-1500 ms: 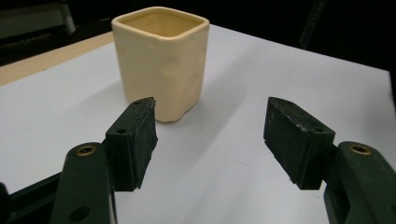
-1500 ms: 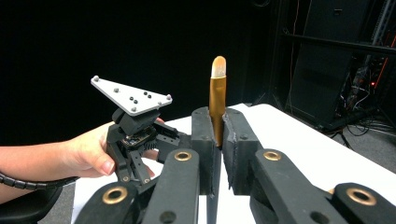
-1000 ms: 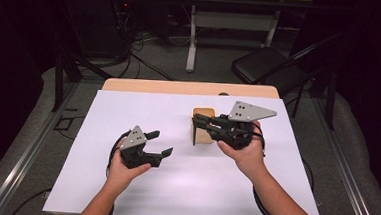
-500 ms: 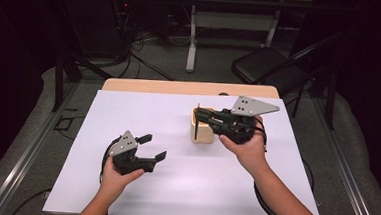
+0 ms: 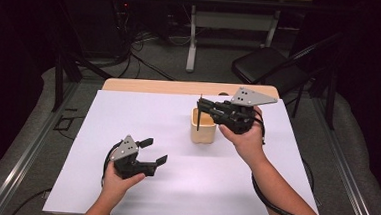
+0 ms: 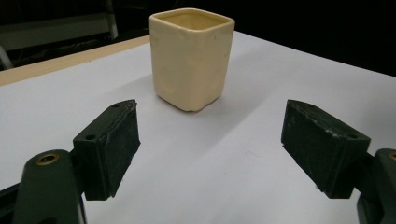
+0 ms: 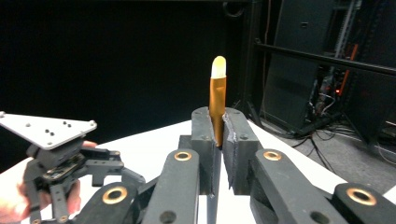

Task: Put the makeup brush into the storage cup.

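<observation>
Between right tongs (image 7: 218, 140): unmarked brush (image 7: 217, 100)

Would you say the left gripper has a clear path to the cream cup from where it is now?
Probably yes. The left gripper stands open and faces the cream cup, with bare white table between them. The right gripper, shut on a brush, hovers above the cup and might crowd an approach from above.

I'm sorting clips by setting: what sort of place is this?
Probably a lab or recording workshop: a white-covered table in a dark room, loose cables on the floor, and equipment racks behind.
</observation>
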Motion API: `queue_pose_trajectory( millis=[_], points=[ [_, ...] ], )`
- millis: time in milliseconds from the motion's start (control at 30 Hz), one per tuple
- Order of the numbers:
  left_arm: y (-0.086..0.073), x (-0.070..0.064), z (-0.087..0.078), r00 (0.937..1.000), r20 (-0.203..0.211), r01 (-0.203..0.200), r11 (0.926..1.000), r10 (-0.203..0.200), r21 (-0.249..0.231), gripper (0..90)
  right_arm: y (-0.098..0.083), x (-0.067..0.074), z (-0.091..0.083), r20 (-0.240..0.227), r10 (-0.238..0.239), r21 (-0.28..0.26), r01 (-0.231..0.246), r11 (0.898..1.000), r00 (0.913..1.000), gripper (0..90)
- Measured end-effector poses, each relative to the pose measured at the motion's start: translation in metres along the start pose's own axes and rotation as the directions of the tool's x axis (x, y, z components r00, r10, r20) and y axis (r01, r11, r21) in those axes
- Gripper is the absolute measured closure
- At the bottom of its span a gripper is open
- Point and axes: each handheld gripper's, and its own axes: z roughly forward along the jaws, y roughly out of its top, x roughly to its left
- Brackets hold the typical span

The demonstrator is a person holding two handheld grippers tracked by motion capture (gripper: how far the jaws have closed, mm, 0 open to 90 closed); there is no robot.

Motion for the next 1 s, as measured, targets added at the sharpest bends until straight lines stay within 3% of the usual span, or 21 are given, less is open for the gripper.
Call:
queue_pose_trajectory(
  millis=[167, 233, 533, 700, 1000],
  points=[
    [-0.003, 0.002, -0.001, 0.9998, -0.010, 0.016, 0.9999, -0.016, -0.003, 19.2, 0.002, -0.008, 0.003, 0.024, 0.011, -0.009, -0.010, 1.000, 0.9997, 83.7],
    [-0.003, 0.003, -0.001, 0.9998, 0.004, 0.020, 0.9998, -0.020, -0.005, 19.2, 0.004, -0.012, 0.005, 0.035, 0.006, -0.011, -0.006, 1.000, 0.9994, 83.7],
    [-0.004, 0.004, -0.003, 0.9987, -0.034, 0.037, 0.9991, -0.037, -0.019, 19.1, 0.007, -0.027, 0.017, 0.076, 0.007, 0.006, -0.008, 1.000, 0.9970, 83.7],
    [-0.005, 0.007, -0.005, 0.9983, -0.020, 0.055, 0.9982, -0.055, -0.026, 19.1, 0.004, -0.033, 0.021, 0.096, 0.011, 0.012, -0.012, 1.000, 0.9953, 83.7],
    [-0.004, 0.009, -0.005, 0.9961, -0.047, 0.074, 0.9969, -0.075, -0.026, 18.9, -0.006, -0.039, 0.021, 0.132, 0.011, 0.014, -0.013, 1.000, 0.9912, 83.7]
  ],
)
